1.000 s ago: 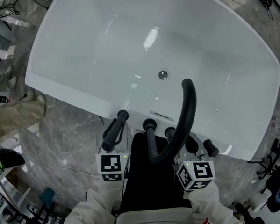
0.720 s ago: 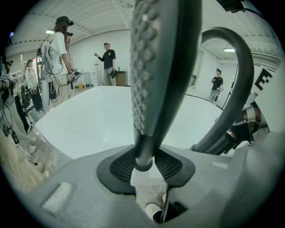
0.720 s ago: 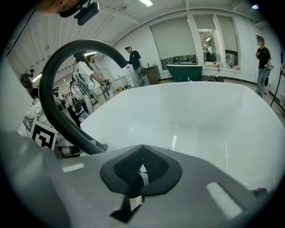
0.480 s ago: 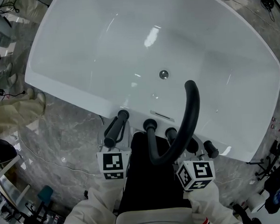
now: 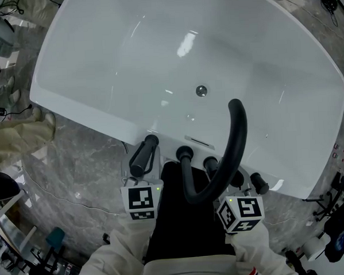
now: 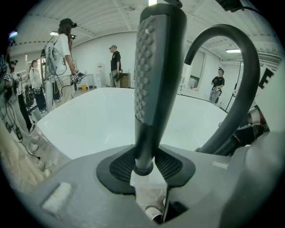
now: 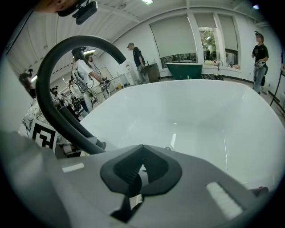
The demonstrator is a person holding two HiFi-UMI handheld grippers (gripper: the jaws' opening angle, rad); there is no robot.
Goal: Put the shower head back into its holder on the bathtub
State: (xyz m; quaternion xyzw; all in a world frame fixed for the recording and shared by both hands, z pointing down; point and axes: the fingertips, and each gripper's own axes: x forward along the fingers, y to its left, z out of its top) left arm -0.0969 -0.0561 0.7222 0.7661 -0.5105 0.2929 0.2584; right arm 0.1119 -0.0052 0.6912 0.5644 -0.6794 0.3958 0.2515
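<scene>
- Left gripper (image 6: 144,169) is clamping the shower head (image 5: 144,154), tipping it slightly more upright at the bathtub (image 5: 90,104) near rim.
- Right gripper (image 7: 139,173) is idling closed, empty; seating is probably nearing completion.

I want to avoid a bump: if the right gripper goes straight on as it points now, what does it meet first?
The right gripper would probably meet the white inside of the bathtub, near the drain. The faucet spout stands left of that line. Depth is unclear.

I see a glossy, smooth white bathtub (image 5: 99,63), a matt, plastic-looking shower head (image 6: 156,67) with a dimpled grip, and a polished, veined stone floor (image 5: 81,167).
</scene>
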